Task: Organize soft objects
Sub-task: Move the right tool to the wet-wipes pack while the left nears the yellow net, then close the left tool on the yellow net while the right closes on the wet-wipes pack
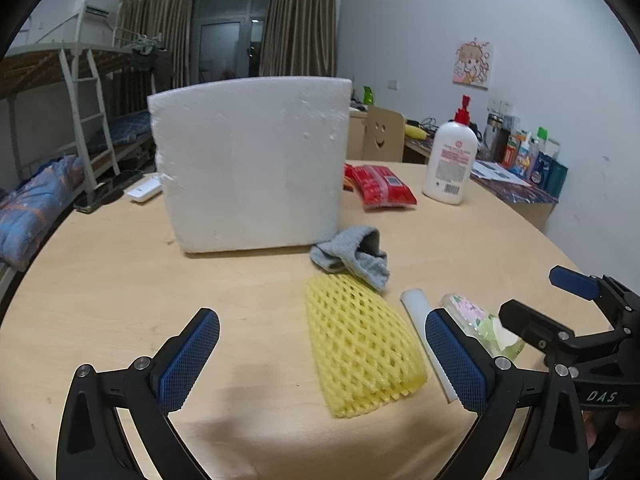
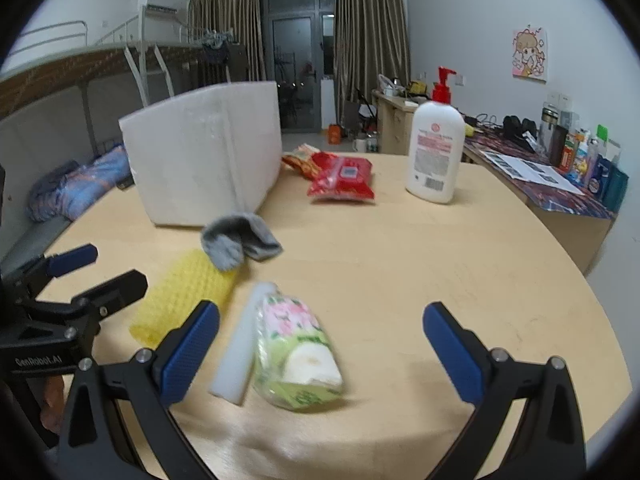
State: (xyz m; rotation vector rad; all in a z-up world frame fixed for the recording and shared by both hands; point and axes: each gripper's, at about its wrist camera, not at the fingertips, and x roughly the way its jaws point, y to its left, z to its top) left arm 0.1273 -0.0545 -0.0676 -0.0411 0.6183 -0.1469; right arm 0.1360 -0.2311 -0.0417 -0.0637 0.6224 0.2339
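Observation:
A yellow foam net (image 1: 362,342) (image 2: 186,292) lies on the round wooden table (image 1: 120,280) (image 2: 460,272). A grey sock (image 1: 352,256) (image 2: 240,240) lies just behind it. A white foam strip (image 1: 424,332) (image 2: 240,348) and a wrapped tissue pack (image 1: 480,326) (image 2: 298,354) lie to the right. A white foam box (image 1: 248,164) (image 2: 204,156) stands behind. My left gripper (image 1: 322,354) is open and empty, with the net between its fingers. My right gripper (image 2: 322,354) is open and empty around the tissue pack.
A red wipes pack (image 1: 382,188) (image 2: 344,178) and a white lotion bottle with a red pump (image 1: 452,160) (image 2: 436,148) stand at the back right. A cluttered desk (image 2: 560,184) lies beyond the table. A bunk bed (image 1: 60,120) is on the left.

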